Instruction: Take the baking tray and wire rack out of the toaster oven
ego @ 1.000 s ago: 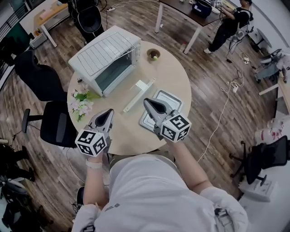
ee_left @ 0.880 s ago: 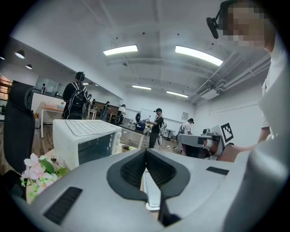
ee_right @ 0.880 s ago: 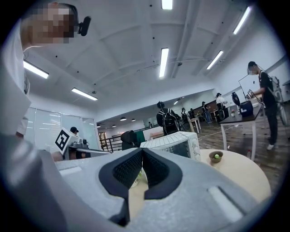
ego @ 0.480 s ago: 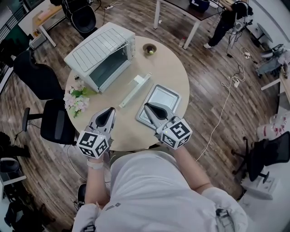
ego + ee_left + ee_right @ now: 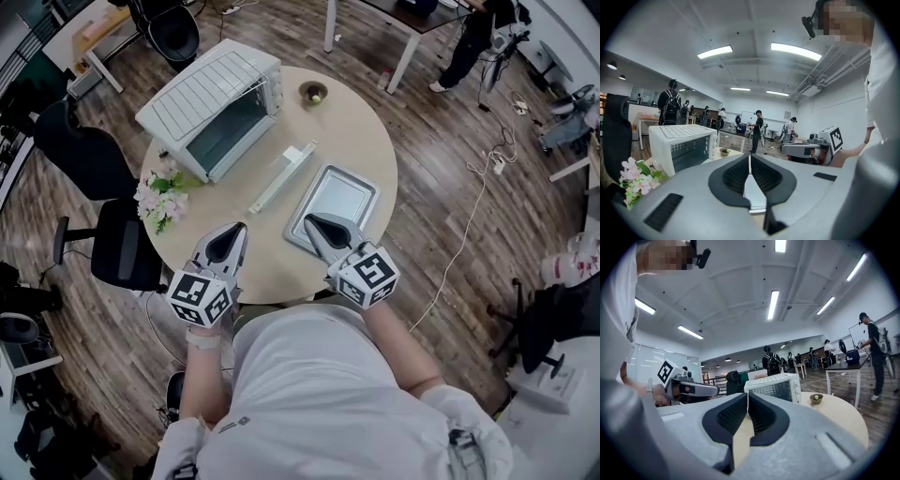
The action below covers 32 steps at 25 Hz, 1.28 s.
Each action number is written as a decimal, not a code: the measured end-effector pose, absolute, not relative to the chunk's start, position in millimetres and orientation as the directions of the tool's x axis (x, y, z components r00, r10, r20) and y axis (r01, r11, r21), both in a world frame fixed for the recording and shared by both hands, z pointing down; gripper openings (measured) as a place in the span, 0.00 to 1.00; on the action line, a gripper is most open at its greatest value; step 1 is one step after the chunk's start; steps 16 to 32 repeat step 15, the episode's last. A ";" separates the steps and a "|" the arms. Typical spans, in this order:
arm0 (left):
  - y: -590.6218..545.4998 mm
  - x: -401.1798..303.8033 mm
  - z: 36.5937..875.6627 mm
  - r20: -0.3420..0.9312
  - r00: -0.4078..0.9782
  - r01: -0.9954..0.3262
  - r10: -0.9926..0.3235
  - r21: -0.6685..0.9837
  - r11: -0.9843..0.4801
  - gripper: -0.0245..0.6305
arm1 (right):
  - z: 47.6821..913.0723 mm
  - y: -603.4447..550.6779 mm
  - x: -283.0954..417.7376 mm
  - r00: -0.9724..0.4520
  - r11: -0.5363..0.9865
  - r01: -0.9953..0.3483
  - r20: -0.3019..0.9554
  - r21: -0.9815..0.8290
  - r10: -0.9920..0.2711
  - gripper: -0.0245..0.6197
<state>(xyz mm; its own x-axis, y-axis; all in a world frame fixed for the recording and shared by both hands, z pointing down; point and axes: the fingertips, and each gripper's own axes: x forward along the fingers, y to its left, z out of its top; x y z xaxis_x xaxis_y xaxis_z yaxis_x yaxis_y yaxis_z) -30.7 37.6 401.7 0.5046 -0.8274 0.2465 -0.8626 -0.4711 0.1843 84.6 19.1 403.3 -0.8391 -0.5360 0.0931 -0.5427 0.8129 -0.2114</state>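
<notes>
The silver baking tray (image 5: 335,204) lies flat on the round table (image 5: 366,141), at its right front. A long, narrow pale piece (image 5: 281,176) lies beside it, towards the white toaster oven (image 5: 211,108) at the back left; I cannot tell whether this piece is the wire rack. My right gripper (image 5: 314,223) is shut and empty, its tip over the tray's near edge. My left gripper (image 5: 234,232) is shut too, above bare table at the front left. The oven also shows in the left gripper view (image 5: 682,147) and the right gripper view (image 5: 773,386).
A bunch of flowers (image 5: 159,195) lies at the table's left edge. A small bowl (image 5: 313,92) stands behind the oven's right end. Black office chairs (image 5: 117,253) stand left of the table. People stand at desks (image 5: 412,19) further back.
Both grippers have drawn back towards the table's near edge. The right one has come off the tray, so more of the tray shows.
</notes>
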 end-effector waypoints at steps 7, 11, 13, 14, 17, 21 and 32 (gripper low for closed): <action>44.7 -23.5 407.7 0.263 0.504 -0.863 -0.822 0.189 -0.469 0.04 | 410.4 20.2 93.3 -0.832 0.801 -0.553 0.098 -0.229 -0.546 0.05; 46.5 -19.7 410.4 0.268 0.508 -0.861 -0.819 0.195 -0.470 0.04 | 412.9 22.6 93.1 -0.837 0.804 -0.545 0.098 -0.237 -0.538 0.05; 47.5 -18.9 411.6 0.271 0.509 -0.860 -0.817 0.196 -0.471 0.04 | 412.8 22.9 92.3 -0.840 0.807 -0.540 0.096 -0.240 -0.534 0.05; 48.0 -18.8 412.0 0.273 0.508 -0.861 -0.817 0.195 -0.470 0.04 | 412.8 23.0 91.8 -0.841 0.808 -0.538 0.095 -0.242 -0.532 0.05; 48.4 -18.8 412.5 0.274 0.507 -0.861 -0.817 0.195 -0.469 0.04 | 412.8 23.1 91.3 -0.843 0.808 -0.536 0.094 -0.244 -0.530 0.05; 48.4 -18.8 412.5 0.274 0.507 -0.861 -0.817 0.195 -0.469 0.04 | 412.8 23.1 91.3 -0.843 0.808 -0.536 0.094 -0.244 -0.530 0.05; 48.4 -18.8 412.5 0.274 0.507 -0.861 -0.817 0.195 -0.469 0.04 | 412.8 23.1 91.3 -0.843 0.808 -0.536 0.094 -0.244 -0.530 0.05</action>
